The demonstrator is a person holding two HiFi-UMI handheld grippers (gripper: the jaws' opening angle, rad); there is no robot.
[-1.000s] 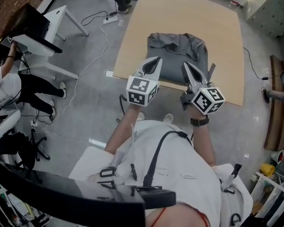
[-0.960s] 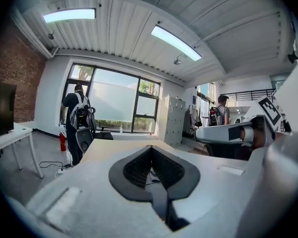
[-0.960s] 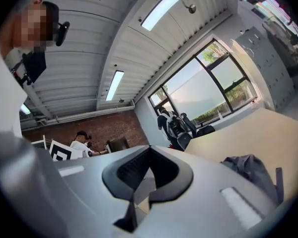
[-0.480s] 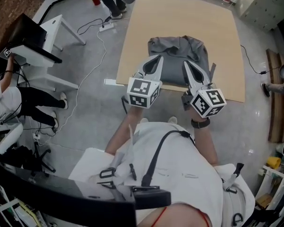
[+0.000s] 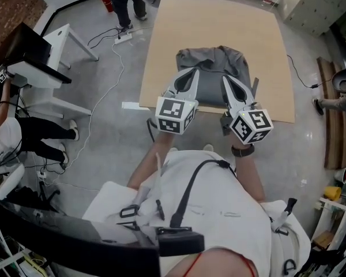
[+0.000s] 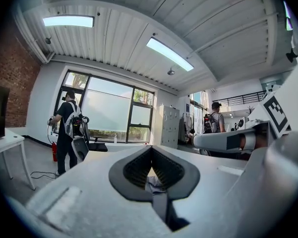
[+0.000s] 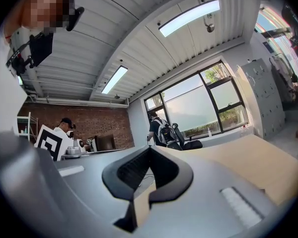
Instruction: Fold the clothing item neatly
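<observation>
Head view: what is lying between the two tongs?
In the head view, the crumpled grey cloth garment on the tan wooden table lies between the left tongs and right tongs.

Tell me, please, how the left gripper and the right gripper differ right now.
Past the jaws of the left gripper a bit of the grey garment shows; past those of the right gripper, bare tan table. In the head view the left gripper angles rightward, the right gripper leftward. Both have their jaws shut near the garment's front edge.

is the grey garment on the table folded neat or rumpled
Rumpled: in the head view the grey garment shows bunched ridges along its far edge on the table.
</observation>
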